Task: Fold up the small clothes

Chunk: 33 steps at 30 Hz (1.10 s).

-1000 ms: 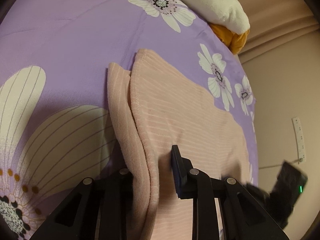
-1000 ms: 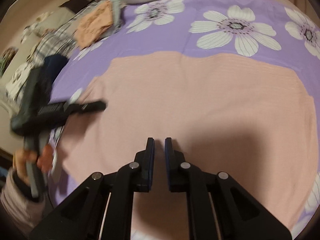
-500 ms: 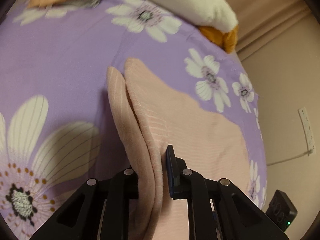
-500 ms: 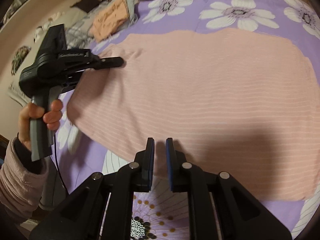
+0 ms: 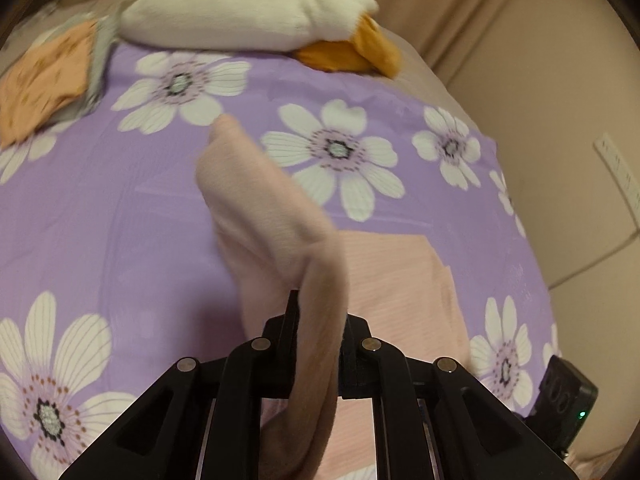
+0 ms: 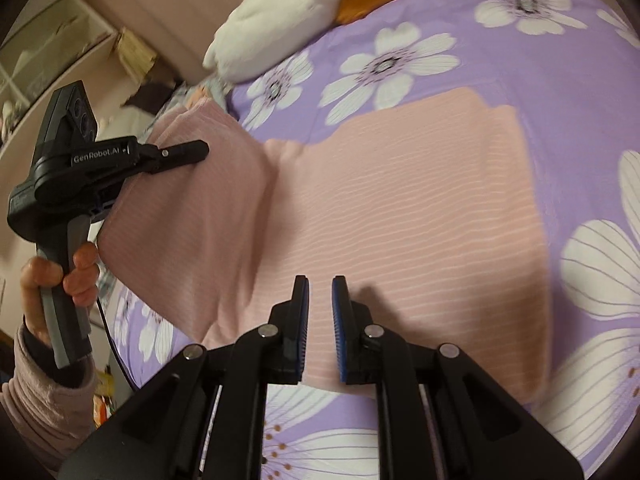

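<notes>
Left claw (image 5: pixel 318 320) pinches the pink cloth's (image 6: pixel 400 216) lifted edge; that fold hides its right finger. Right claw (image 6: pixel 319 312) hovers slightly parted, holding nothing, over the cloth's near edge on the purple bedspread (image 6: pixel 560 80). At 12 o'clock, a white pillow (image 5: pixel 248 8) blurs.
</notes>
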Motion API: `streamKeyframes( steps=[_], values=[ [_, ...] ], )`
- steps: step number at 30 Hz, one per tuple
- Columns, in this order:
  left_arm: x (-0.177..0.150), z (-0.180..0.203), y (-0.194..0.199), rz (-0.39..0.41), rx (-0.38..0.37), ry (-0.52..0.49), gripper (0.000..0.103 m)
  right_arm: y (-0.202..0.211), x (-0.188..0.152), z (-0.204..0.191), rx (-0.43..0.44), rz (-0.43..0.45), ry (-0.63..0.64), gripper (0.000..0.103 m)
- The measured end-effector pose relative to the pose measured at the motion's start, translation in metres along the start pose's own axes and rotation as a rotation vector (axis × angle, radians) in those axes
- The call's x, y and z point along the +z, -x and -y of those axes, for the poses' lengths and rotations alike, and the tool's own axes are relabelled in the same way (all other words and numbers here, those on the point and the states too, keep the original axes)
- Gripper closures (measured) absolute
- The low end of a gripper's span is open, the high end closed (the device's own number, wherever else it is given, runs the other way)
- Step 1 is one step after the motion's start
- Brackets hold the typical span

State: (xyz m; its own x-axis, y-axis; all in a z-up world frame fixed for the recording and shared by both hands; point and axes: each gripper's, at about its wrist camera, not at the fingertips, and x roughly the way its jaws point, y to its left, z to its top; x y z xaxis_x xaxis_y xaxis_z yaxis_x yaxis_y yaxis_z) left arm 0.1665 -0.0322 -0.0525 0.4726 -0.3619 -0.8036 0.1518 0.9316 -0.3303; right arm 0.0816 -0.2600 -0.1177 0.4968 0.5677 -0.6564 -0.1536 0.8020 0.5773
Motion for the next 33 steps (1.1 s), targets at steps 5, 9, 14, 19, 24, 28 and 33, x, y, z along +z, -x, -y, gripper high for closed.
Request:
streamKeyframes(
  steps=[5,9,14,19,24,28,33],
  values=[
    [-0.002,0.031,-0.036,-0.081,0.001,-0.026,0.093,0.008,-0.001,0.027,-0.003,0.025,-0.084,0.089],
    [-0.01,0.049,-0.065,-0.161,-0.013,-0.007,0.093,0.016,-0.003,0.048,0.013,0.053,-0.172,0.083],
    [-0.021,0.064,-0.083,-0.251,-0.051,0.003,0.089,0.026,-0.004,0.063,0.048,0.084,-0.256,0.069],
    [-0.025,0.066,-0.064,-0.239,-0.109,0.001,0.064,0.031,-0.004,0.072,0.11,0.104,-0.337,0.057],
    [-0.029,0.044,-0.027,-0.152,-0.14,-0.001,0.064,0.022,0.001,0.07,0.131,0.086,-0.338,0.056],
    [-0.036,0.012,-0.015,-0.109,-0.072,0.025,0.064,0.011,0.013,0.059,0.143,0.062,-0.301,0.056],
    [-0.05,-0.027,-0.017,-0.108,-0.062,0.098,0.064,-0.011,0.032,0.052,0.116,0.017,-0.243,0.054]
  ],
)
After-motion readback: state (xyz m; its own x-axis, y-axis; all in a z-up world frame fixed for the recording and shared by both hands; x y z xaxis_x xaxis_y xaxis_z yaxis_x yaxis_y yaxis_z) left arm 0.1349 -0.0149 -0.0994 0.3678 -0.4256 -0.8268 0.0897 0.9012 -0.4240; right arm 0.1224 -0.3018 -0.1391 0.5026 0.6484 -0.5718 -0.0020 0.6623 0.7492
